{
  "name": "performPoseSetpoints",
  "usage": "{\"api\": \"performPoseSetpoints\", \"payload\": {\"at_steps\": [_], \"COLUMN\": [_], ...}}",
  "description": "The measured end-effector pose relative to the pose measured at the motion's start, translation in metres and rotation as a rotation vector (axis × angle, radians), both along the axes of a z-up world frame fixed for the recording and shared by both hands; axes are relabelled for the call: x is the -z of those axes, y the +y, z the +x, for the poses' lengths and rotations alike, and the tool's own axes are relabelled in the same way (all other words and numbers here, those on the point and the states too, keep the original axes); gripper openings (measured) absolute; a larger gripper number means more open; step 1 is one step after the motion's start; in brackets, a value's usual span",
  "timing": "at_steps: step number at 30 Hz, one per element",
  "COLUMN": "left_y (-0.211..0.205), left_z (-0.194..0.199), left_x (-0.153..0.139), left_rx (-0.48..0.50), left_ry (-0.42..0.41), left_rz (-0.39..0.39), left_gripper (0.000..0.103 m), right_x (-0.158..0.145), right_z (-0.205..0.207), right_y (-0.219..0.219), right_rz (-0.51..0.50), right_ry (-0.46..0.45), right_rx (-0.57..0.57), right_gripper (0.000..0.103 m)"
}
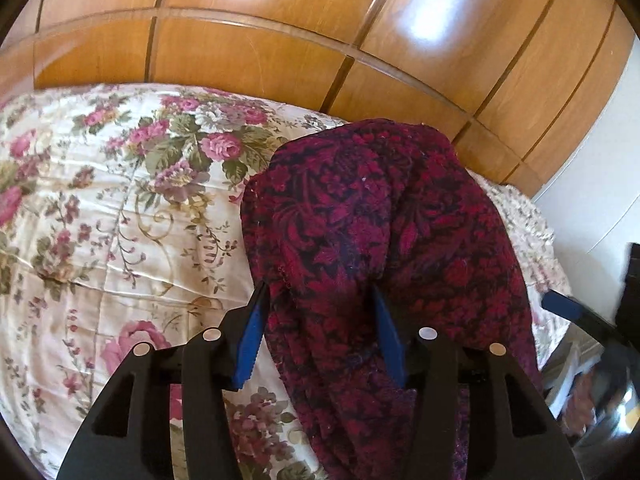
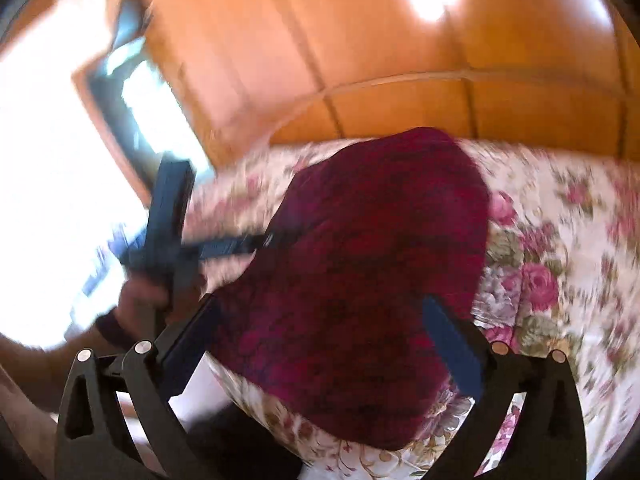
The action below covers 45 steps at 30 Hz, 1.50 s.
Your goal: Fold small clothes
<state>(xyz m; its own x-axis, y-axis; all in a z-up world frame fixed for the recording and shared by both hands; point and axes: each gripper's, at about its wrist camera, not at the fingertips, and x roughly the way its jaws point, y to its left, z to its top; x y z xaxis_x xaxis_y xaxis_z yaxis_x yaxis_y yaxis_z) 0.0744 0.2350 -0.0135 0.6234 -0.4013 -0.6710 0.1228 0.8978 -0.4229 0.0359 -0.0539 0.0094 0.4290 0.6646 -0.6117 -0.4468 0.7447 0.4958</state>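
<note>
A dark red and black patterned garment lies bunched on the floral bedspread. My left gripper has its blue-padded jaws apart, with a fold of the garment lying between them. In the right wrist view, which is blurred, the same garment fills the centre. My right gripper is wide open with the garment between and beyond its fingers. The left gripper shows there at the garment's left edge, held by a hand.
A wooden headboard and wardrobe panels stand behind the bed. A white wall is at the right. A bright window is at the left of the right wrist view. The bed edge runs along the bottom there.
</note>
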Motion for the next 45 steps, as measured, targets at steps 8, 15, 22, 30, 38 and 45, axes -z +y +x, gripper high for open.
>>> {"api": "performPoseSetpoints", "payload": {"at_steps": [8,15,22,30,38,45], "left_y": [0.005,0.020,0.033,0.004,-0.126,-0.267], "left_z": [0.001,0.007,0.017,0.031,0.096,0.158], "left_x": [0.006,0.022,0.050,0.042,-0.006,-0.053], "left_rx": [0.007,0.028,0.096,0.168,0.382,0.562], "left_ry": [-0.005,0.014,0.041,0.026,0.002,-0.027], "left_rz": [-0.032,-0.160,-0.441,-0.599,-0.553,-0.441], "left_gripper": [0.059,0.061,0.061,0.059,0.059,0.059], "right_x": [0.059,0.095,0.094,0.049,0.006,-0.002], "right_z": [0.069,0.100,0.102,0.058,0.021,-0.009], "right_y": [-0.035,-0.015,-0.016,-0.041,-0.157,-0.274], "right_rz": [0.228,0.339,0.357,0.398,0.405,0.371], "right_ry": [0.262,0.373,0.366,0.261,0.085,-0.026], "right_rx": [0.084,-0.041,-0.054,-0.038,0.185,0.461], "right_gripper": [0.101,0.101,0.092,0.078,0.077,0.076]}}
